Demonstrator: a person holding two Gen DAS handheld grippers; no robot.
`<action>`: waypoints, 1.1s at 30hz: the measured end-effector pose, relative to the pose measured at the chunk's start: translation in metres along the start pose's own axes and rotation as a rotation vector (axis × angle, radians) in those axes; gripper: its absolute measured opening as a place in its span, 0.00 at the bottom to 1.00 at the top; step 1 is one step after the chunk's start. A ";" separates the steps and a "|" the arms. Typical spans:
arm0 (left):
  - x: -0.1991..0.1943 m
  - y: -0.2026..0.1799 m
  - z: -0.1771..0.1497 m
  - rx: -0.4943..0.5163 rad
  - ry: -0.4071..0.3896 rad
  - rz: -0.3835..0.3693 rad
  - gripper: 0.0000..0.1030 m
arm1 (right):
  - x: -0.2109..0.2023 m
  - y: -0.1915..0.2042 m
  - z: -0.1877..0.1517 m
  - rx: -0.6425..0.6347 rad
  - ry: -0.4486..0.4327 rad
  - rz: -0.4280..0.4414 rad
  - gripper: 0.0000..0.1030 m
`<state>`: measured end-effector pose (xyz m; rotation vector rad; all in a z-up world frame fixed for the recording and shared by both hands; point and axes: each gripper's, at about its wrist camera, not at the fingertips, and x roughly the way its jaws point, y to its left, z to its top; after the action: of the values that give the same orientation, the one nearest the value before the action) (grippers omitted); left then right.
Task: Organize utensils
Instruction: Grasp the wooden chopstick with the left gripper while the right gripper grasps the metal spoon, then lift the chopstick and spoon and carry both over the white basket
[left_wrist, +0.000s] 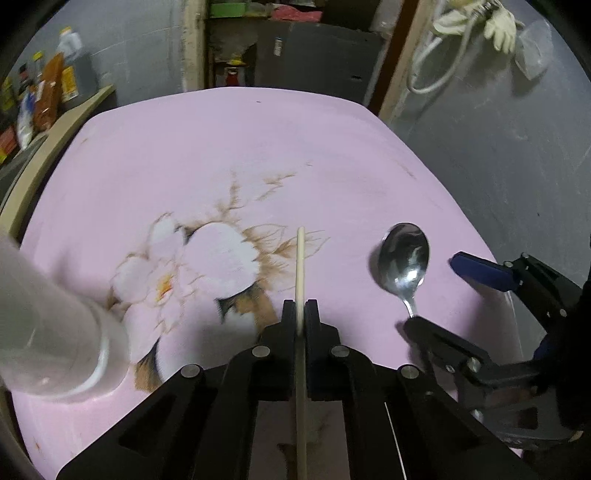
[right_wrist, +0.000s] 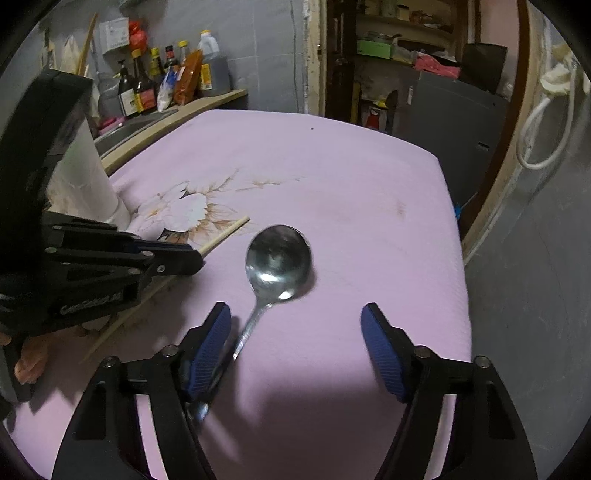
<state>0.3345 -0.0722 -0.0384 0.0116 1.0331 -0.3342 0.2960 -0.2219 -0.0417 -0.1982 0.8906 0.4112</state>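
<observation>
Pink cloth (left_wrist: 184, 155) printed with a white flower was recorded over the whole table surface.

Item, chopstick (left_wrist: 300, 280): pale wood, single, pinched between the clenched fingers of the left gripper (left_wrist: 300, 314). Its shaft was seen running forward past the fingertips and back under the gripper body, its tip lying over the flower print. In the right wrist view the chopstick's (right_wrist: 225, 234) free end was noted slanting out from the left gripper (right_wrist: 192, 258), just left of the spoon bowl.

Item, spoon (left_wrist: 404, 262): polished metal, lying flat on the cloth with the bowl facing up, to the right of the chopstick and apart from it. In the right wrist view the spoon (right_wrist: 277, 258) was noted with its handle running back toward the camera and passing beside the inner face of the left blue pad.

Item, right gripper (right_wrist: 295, 332): jaws spread wide, nothing grasped; blue pads (right_wrist: 384, 354) were set on either side of the spoon handle, the right one well clear of it.

Item, white cylindrical container (left_wrist: 55, 332): blurred, standing at the left edge of the cloth, near the left gripper.

Item, bottles (right_wrist: 147, 85): assorted, ranged on a ledge behind the table.
</observation>
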 end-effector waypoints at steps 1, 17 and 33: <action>-0.003 0.004 -0.003 -0.013 -0.007 -0.001 0.03 | 0.002 0.001 0.000 -0.002 0.004 0.000 0.64; -0.048 0.005 -0.027 -0.057 -0.128 -0.074 0.02 | 0.024 0.001 0.019 0.050 0.012 -0.007 0.37; -0.107 -0.004 -0.056 -0.046 -0.461 -0.137 0.02 | -0.045 0.026 -0.003 -0.008 -0.305 -0.062 0.36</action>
<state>0.2368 -0.0380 0.0232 -0.1716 0.5848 -0.4143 0.2575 -0.2111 -0.0086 -0.1641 0.5816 0.3755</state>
